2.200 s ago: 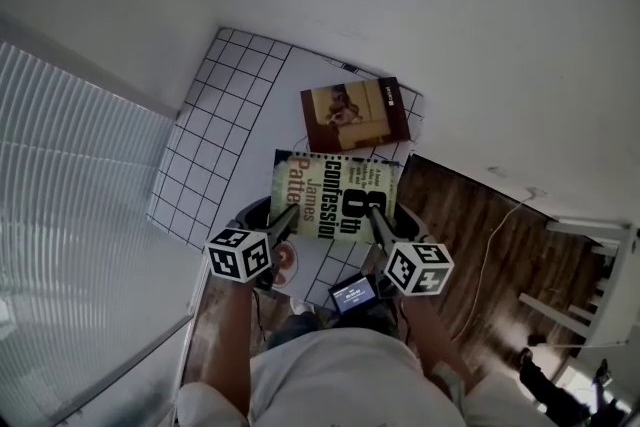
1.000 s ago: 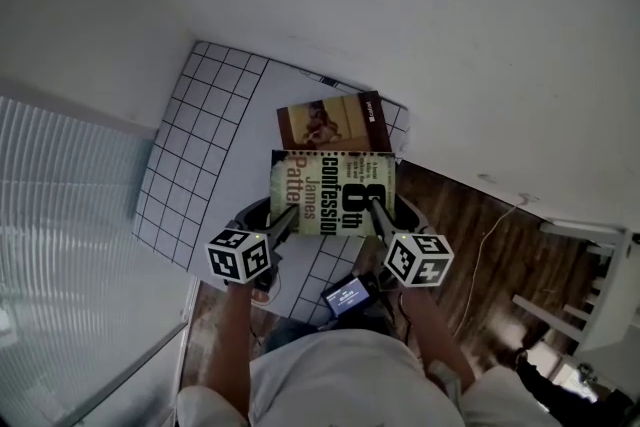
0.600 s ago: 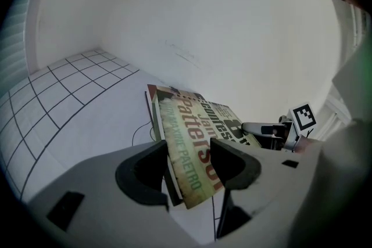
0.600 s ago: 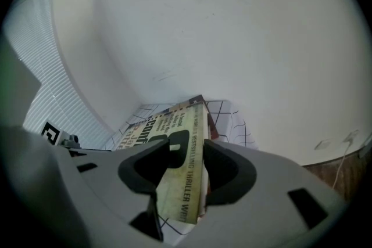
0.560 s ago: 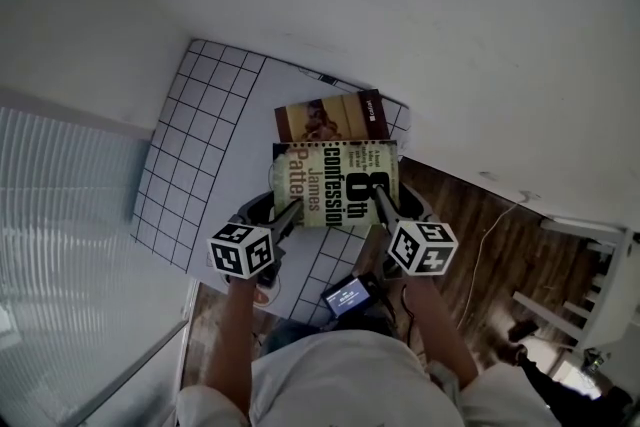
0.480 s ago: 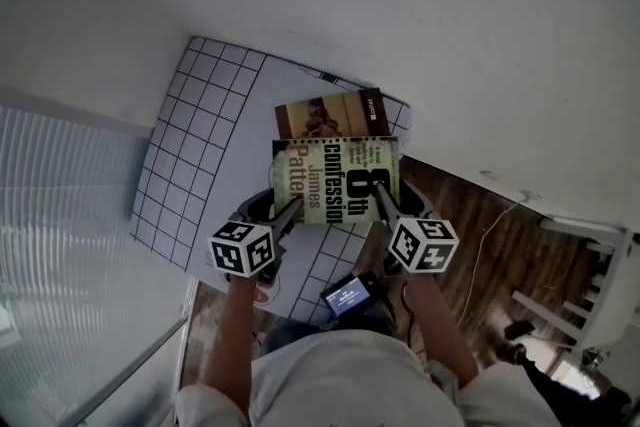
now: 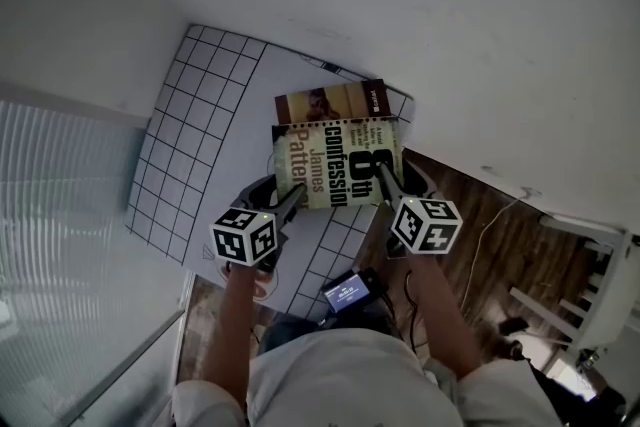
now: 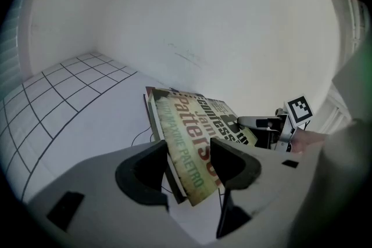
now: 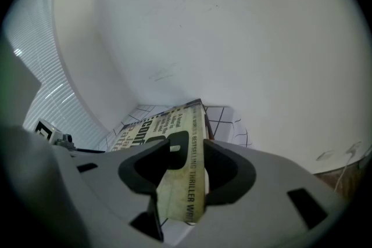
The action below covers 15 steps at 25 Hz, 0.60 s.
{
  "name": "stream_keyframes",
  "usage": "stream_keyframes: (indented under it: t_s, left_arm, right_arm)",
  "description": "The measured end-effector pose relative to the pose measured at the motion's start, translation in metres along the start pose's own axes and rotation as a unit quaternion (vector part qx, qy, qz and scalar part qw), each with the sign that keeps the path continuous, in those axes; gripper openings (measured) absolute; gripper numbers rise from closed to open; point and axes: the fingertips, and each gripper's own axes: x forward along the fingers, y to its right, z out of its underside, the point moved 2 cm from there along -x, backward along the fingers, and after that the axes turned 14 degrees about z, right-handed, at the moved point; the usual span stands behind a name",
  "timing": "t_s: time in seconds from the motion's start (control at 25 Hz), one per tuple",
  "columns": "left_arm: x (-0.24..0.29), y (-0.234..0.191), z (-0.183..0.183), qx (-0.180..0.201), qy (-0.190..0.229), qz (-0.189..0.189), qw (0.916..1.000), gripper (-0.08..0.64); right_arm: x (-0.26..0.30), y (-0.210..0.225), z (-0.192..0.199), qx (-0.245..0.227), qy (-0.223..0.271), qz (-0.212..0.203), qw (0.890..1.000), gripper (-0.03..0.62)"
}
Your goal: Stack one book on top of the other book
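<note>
Placing step; left gripper (image 7: 290,200) and right gripper (image 7: 385,183) each clamped on near edge of green book (image 7: 338,163); brown book (image 7: 335,102) just beyond tips, partly under it, on desk (image 7: 200,115); next: align edges, lower flat, release.

A plain white wall (image 7: 450,5) fills the top of the head view. It meets a second white wall (image 8: 52,20) in a corner behind the table. The white tabletop ruled with a black square grid (image 7: 190,135) sits close against that corner. White horizontal window blinds (image 7: 60,245) run down the left side, bright with daylight. To the right lies a dark brown wooden plank floor (image 7: 470,250), with a thin white cable (image 7: 497,215) trailing across it. A white-painted furniture frame (image 7: 600,285) stands at the far right edge.
</note>
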Motion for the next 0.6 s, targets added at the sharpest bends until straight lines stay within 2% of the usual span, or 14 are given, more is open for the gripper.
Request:
stream_keyframes:
  t_s: [0.6]
  left_arm:
    - [0.015,-0.01,-0.005,-0.003,-0.014,-0.012,0.9998,0.239]
  right_arm:
    - [0.037,0.0,-0.028,-0.029,0.004,-0.013,0.999,0.179]
